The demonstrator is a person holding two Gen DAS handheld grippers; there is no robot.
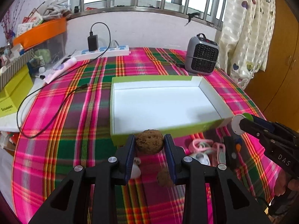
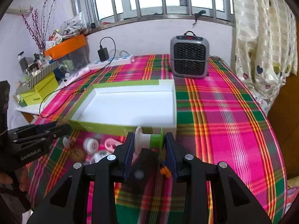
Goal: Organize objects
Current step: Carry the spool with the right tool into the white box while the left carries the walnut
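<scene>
My left gripper (image 1: 149,140) is shut on a brown walnut (image 1: 149,144) and holds it just in front of the near wall of the green-sided white box lid (image 1: 115,112). My right gripper (image 2: 149,138) is shut on a white-and-green spool (image 2: 149,139), held above the cloth at the lid's near right corner (image 2: 173,108). The right gripper also shows at the right in the left wrist view (image 1: 243,124). The left gripper shows at the left in the right wrist view (image 2: 61,127). The lid is empty inside.
Small items lie on the plaid cloth before the lid: a second walnut (image 1: 164,179), pink clips (image 1: 200,144), a white round piece (image 2: 91,144), a black item with orange (image 1: 234,147). A grey heater (image 1: 201,56), power strip (image 1: 104,51) and cable (image 1: 46,125) stand behind.
</scene>
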